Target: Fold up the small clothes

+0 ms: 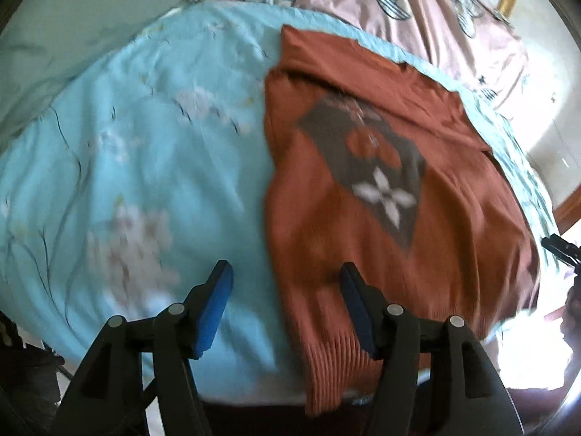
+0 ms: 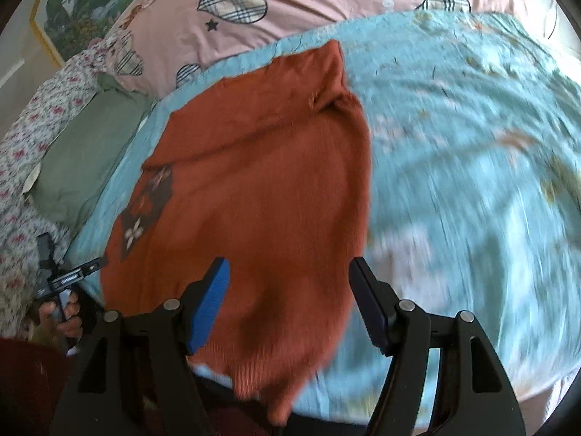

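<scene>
A small rust-orange knitted sweater (image 1: 417,218) with a grey diamond patch and a white flower lies flat on a light blue floral bedspread (image 1: 145,181); its ribbed hem hangs over the near edge. My left gripper (image 1: 287,272) is open and empty, just above the sweater's lower left edge. In the right wrist view the sweater (image 2: 261,189) lies with a sleeve folded over its body. My right gripper (image 2: 290,269) is open and empty above the sweater's lower part. The left gripper with the hand holding it shows at the far left of that view (image 2: 65,283).
A pink quilt with plaid hearts (image 2: 290,3) lies behind the bedspread. A green pillow (image 2: 83,160) and a floral cloth (image 2: 21,145) lie at the left in the right wrist view. A framed picture (image 2: 76,7) hangs on the wall.
</scene>
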A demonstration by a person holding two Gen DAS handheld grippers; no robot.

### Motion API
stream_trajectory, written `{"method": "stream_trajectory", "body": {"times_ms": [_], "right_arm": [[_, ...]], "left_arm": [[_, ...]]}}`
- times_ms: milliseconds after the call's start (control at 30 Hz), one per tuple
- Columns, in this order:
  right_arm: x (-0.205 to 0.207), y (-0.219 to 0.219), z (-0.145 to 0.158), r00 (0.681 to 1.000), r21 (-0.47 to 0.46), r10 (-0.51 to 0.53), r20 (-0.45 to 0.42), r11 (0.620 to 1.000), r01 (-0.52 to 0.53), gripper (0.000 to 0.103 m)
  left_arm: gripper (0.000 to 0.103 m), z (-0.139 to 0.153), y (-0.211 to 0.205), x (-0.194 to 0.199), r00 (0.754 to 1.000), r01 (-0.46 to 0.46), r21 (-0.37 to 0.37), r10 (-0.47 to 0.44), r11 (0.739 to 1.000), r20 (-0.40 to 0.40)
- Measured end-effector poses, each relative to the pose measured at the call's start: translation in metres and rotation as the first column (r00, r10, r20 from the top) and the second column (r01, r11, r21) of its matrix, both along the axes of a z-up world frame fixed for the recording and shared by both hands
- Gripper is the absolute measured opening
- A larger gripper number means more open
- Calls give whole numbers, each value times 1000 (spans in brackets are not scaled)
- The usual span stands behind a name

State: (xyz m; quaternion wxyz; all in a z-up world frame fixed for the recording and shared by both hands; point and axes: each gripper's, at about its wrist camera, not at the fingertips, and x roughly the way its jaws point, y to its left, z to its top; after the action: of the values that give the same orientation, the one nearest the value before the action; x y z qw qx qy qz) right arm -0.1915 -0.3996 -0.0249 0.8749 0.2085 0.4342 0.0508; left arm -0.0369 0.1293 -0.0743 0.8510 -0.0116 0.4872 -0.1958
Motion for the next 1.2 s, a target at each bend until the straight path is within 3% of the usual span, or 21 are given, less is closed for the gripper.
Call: {"method": "stream_trajectory", "body": {"times_ms": [167, 333, 400, 467, 533, 567, 600, 633, 667, 733, 833, 1000, 1200], "right_arm": [[-23, 6, -25, 993, 57, 89, -75, 995, -85, 69], [-26, 11, -38, 991, 202, 133, 12, 970, -133, 71], [-28, 11, -41, 991, 215, 127, 32, 968, -131, 70], [-30, 8, -42, 993, 232, 114, 42, 965, -121, 63], [-33, 1, -46, 996, 236, 86, 32, 967, -91, 38], [-34, -4, -50, 998, 245, 63, 23, 967, -66, 30], [-36, -7, -53, 999, 253, 42, 16, 966, -44, 16], [-37, -9, -54, 999, 260, 33, 14, 965, -36, 12], [-38, -10, -54, 999, 259, 33, 20, 965, -37, 12], [-40, -5, -47, 998, 242, 43, 37, 969, -50, 9], [-43, -7, -32, 993, 273, 28, 112, 960, -58, 9], [-38, -9, -15, 989, 267, 3, 145, 963, -42, 9], [-19, -20, 21, 957, 307, -70, 282, 952, -21, 8]], "left_arm": [[66, -3, -7, -21, 997, 72, -17, -72, 997, -21], [67, -8, -17, -32, 989, 139, -32, -140, 990, -46], [66, -8, -20, -34, 986, 156, -43, -158, 987, -51], [56, -8, -19, -34, 984, 162, -60, -166, 985, -61], [41, -10, -15, -32, 984, 153, -89, -160, 984, -77], [38, -11, -12, -30, 984, 147, -103, -156, 984, -83], [35, -12, -9, -29, 985, 140, -118, -151, 983, -88], [30, -13, -6, -28, 985, 134, -128, -146, 983, -90], [27, -13, -5, -27, 985, 131, -129, -143, 983, -91], [8, -12, -3, -28, 985, 140, -126, -151, 982, -87], [7, -6, -1, -31, 985, 146, -144, -157, 979, -68], [6, 1, 6, -30, 988, 127, -180, -141, 975, -68], [5, 57, 2, -16, 991, 127, -262, -112, 957, 72]]}}
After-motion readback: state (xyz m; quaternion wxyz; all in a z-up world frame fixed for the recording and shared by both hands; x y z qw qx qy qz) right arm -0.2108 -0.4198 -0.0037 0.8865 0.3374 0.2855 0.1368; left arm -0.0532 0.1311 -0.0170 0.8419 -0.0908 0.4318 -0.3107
